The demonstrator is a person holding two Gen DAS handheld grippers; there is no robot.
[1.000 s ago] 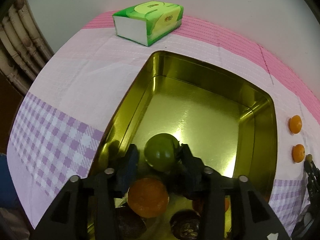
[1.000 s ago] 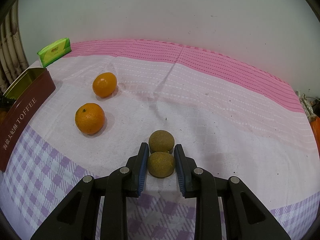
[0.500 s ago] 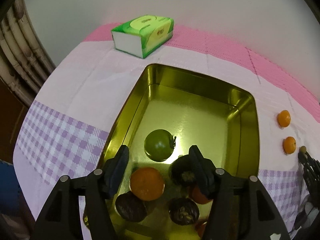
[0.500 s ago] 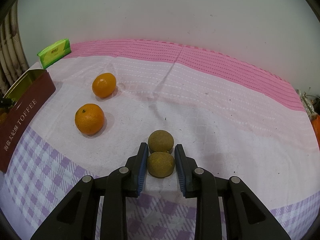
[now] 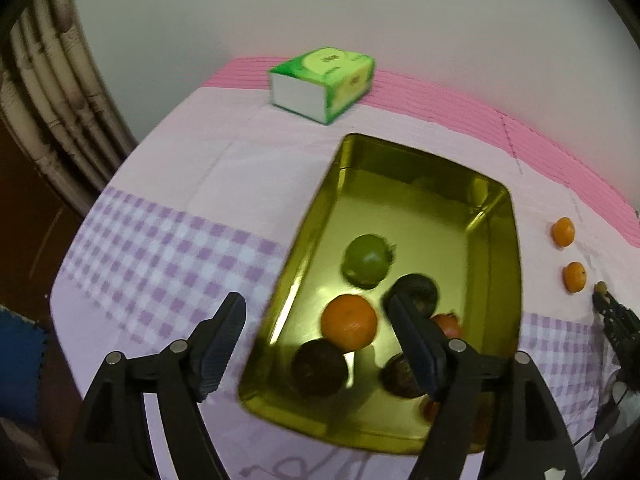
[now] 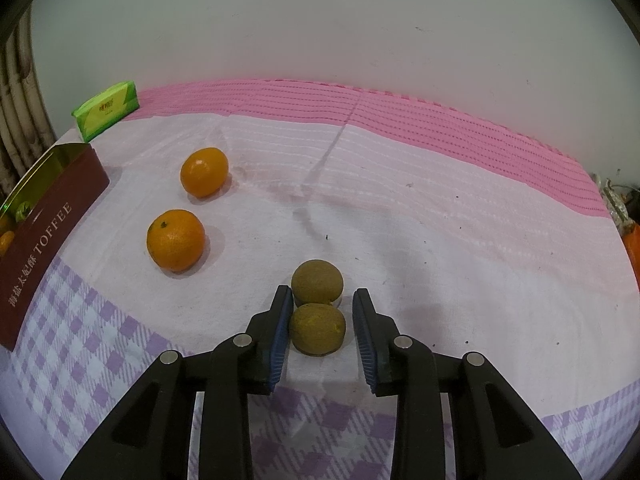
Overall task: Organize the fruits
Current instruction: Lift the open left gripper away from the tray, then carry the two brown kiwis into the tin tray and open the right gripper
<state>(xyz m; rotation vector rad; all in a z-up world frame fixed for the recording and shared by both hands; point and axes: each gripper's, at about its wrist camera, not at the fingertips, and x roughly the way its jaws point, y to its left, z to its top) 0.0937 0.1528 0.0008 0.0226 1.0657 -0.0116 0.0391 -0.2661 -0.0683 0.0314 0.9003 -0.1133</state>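
A gold tin [image 5: 496, 216] holds a green fruit [image 5: 368, 260], an orange [image 5: 349, 322] and several dark and red fruits. My left gripper [image 5: 314, 308] hangs above the tin's near end; its jaws are opening and nothing is between them. In the right wrist view, two brown kiwis lie on the cloth. The near kiwi [image 6: 317, 328] sits between the fingers of my right gripper [image 6: 322, 294]. Those jaws are opening, and a gap shows at the right pad [image 6: 362, 320]. The far kiwi [image 6: 317, 282] touches the near one. Two oranges [image 6: 204, 172] [image 6: 176, 240] lie to the left.
A green tissue pack [image 5: 324, 80] stands behind the tin near the wall. The tin's dark red side [image 6: 48, 236] reads TOFFEE at the left edge of the right wrist view. The pink and lilac checked cloth [image 6: 440, 220] covers the table. Bamboo-like poles [image 5: 60, 92] stand beyond the table's left edge.
My left gripper let go of the green fruit, which now lies in the tin, then rose and drew back with its jaws widening. The right jaws parted slightly from the near kiwi.
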